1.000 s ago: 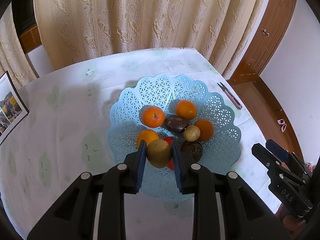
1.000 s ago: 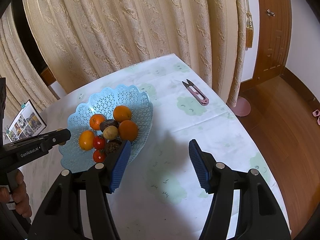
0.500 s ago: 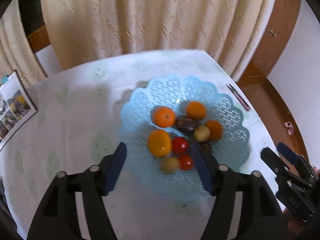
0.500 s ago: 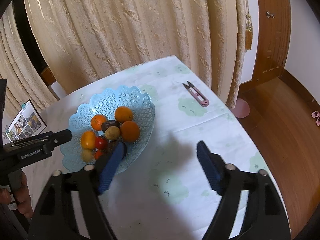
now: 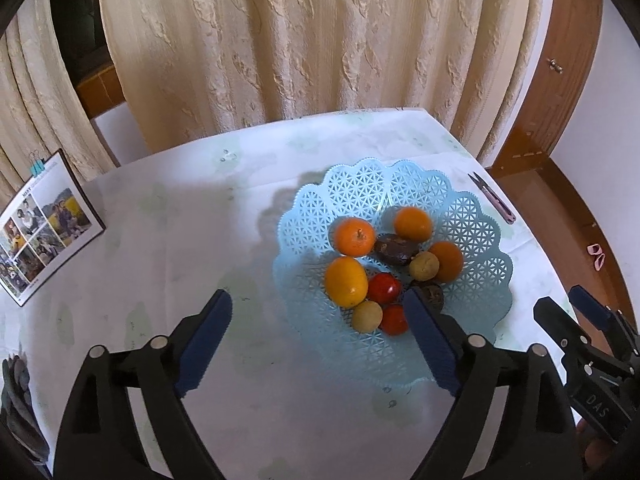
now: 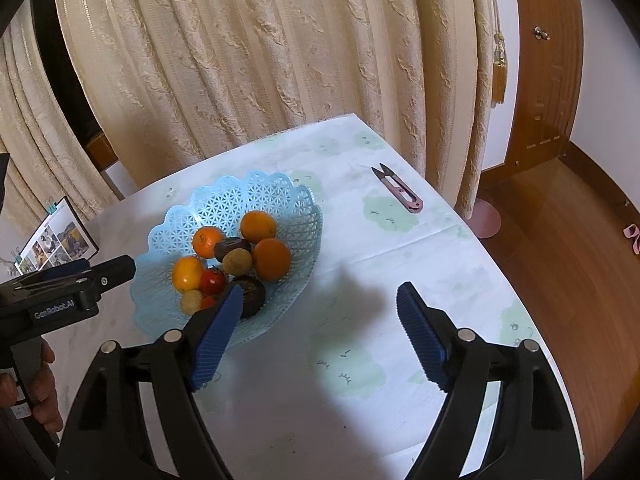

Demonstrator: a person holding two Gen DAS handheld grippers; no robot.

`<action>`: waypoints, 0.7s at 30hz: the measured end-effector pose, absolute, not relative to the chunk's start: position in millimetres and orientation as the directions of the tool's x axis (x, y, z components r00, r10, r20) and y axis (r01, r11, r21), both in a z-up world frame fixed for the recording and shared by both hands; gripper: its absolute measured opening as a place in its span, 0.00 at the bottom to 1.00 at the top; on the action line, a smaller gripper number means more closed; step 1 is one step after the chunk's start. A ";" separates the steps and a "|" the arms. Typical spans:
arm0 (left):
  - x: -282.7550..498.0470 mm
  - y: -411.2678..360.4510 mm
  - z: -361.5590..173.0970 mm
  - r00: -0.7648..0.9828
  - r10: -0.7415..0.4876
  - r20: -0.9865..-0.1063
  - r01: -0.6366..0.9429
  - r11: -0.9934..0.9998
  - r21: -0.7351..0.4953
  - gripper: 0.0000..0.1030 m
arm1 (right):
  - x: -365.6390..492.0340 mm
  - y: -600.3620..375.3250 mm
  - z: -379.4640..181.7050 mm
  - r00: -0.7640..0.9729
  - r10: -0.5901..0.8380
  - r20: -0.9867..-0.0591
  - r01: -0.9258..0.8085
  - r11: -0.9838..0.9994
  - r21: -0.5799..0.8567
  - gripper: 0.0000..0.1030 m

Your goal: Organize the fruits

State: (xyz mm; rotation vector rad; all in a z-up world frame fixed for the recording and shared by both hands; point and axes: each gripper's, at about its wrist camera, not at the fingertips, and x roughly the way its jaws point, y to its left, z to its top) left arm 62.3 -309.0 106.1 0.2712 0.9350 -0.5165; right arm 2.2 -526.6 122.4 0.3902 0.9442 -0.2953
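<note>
From my left wrist view: my left gripper (image 5: 316,326) hangs over the table (image 5: 168,240) with its jaws opening and nothing clamped between them; the near edge of the blue basket (image 5: 476,216) and the lowest fruits show through the gap, untouched by the pads; in the basket I count four oranges (image 5: 355,236), two red tomatoes (image 5: 384,288), two small tan fruits (image 5: 367,316) and two dark brown fruits (image 5: 394,248), all bunched at its middle and near side; my right gripper (image 5: 560,310) shows at the right edge, clear of the basket; a photo calendar (image 5: 44,228) stands far left and pink thread snips (image 5: 492,198) lie beyond the basket. From my right wrist view: my right gripper (image 6: 320,302) is likewise opening and empty, poised over bare tablecloth just right of the basket (image 6: 280,192); its left pad overlaps the basket rim in the picture, though I cannot tell if it touches; the left gripper (image 6: 116,270) sits at the basket's left side; no fruit lies loose on the table in either view. Finding: every visible fruit is in the basket; I judge the gathering done, or nearly so; what remains, at most, is sorting by kind or withdrawing both hands.
</note>
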 end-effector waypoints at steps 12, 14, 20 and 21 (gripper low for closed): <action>49.5 -292.0 128.9 0.565 -0.232 -0.792 0.489 0.867 0.095 0.92 | 6.0 -511.6 136.2 0.554 -0.095 -0.827 0.378 0.914 0.149 0.97; 47.7 -289.3 132.2 0.576 -0.223 -0.786 0.484 0.869 0.107 0.92 | 8.1 -505.8 140.5 0.558 -0.103 -0.823 0.360 0.924 0.128 0.97; 43.2 -279.9 144.9 0.600 -0.208 -0.773 0.466 0.876 0.126 0.92 | 15.4 -494.0 151.8 0.565 -0.126 -0.815 0.327 0.942 0.081 0.97; 43.0 -278.2 146.6 0.601 -0.207 -0.772 0.464 0.877 0.127 0.92 | 16.9 -493.6 153.2 0.565 -0.129 -0.815 0.325 0.942 0.076 0.97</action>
